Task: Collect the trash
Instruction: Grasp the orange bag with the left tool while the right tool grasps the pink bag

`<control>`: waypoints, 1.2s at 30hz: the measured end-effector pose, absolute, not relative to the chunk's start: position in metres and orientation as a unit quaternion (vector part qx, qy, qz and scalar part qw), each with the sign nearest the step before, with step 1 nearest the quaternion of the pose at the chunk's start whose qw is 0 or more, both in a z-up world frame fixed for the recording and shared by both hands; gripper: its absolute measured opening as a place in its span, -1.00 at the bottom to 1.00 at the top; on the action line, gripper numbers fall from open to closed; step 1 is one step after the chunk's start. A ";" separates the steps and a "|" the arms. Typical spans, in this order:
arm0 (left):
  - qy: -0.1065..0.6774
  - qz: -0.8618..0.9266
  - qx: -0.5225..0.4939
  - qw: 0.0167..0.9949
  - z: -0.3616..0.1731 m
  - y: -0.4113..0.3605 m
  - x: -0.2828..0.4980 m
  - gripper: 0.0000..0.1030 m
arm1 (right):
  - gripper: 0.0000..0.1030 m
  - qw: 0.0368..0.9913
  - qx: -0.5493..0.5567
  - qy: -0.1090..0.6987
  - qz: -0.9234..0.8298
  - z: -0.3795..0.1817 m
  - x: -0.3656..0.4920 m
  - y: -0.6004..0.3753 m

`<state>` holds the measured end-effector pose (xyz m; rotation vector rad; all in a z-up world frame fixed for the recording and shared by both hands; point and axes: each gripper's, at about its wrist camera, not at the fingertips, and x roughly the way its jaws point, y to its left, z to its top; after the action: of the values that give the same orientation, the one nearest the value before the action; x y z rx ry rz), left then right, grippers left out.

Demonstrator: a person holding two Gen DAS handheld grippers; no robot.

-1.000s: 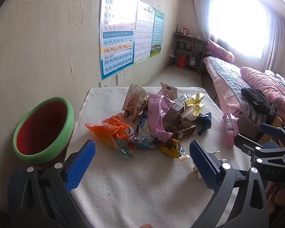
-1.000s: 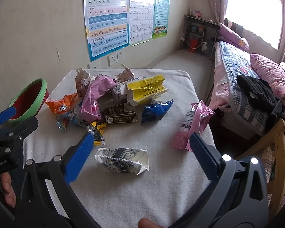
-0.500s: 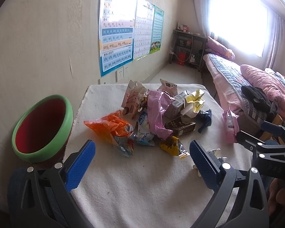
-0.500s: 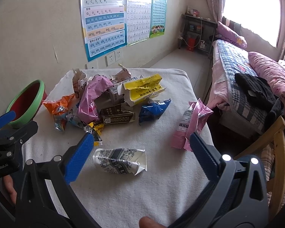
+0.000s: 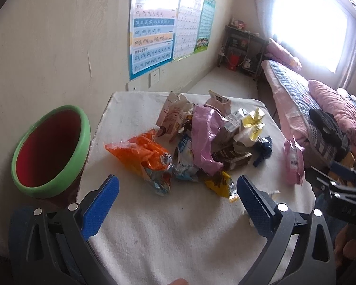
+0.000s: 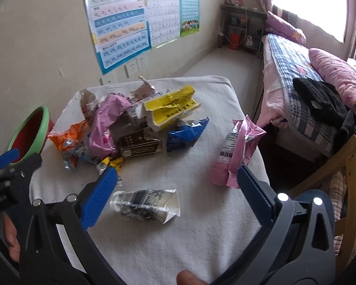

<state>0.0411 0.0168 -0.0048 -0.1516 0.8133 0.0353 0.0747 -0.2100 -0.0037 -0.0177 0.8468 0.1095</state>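
A heap of trash lies on the white-clothed table [image 5: 178,232]: an orange wrapper [image 5: 140,152], a pink bag [image 5: 205,133], a yellow carton [image 6: 170,106], a blue wrapper [image 6: 186,134], a dark box [image 6: 140,146]. A black-and-white carton [image 6: 143,204] lies apart near the front, and a pink packet [image 6: 235,152] at the right edge. A green-rimmed red bin [image 5: 49,149] stands left of the table. My left gripper [image 5: 175,192] is open and empty before the heap. My right gripper [image 6: 173,182] is open and empty above the black-and-white carton.
A wall with posters [image 6: 116,21] runs behind the table. A bed [image 6: 303,64] with pink bedding stands to the right, and a wooden chair [image 6: 351,173] by the table's right side. A small shelf [image 6: 242,28] stands at the far end.
Both grippers have tilted down and moved slightly forward toward the trash. Both stay open and empty.
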 end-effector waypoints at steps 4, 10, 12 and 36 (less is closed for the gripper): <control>0.405 0.029 -0.084 0.910 -0.005 0.024 0.064 0.85 | 0.93 0.904 0.000 0.428 0.022 -0.007 0.098 -0.228; 0.442 0.055 -0.109 0.889 -0.024 0.048 0.099 0.85 | 0.93 0.892 -0.009 0.452 -0.013 -0.018 0.136 -0.253; 0.461 0.065 -0.121 0.877 -0.035 0.056 0.108 0.84 | 0.93 0.885 -0.005 0.465 -0.024 -0.026 0.148 -0.262; 0.547 0.029 -0.182 0.816 -0.105 0.066 0.138 -0.10 | -0.28 0.837 0.043 0.545 0.020 -0.089 0.183 -0.277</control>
<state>0.1383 0.0660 -0.1046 -0.3872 1.1672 0.0623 0.1833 -0.2774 -0.0889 0.0905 1.1532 0.0418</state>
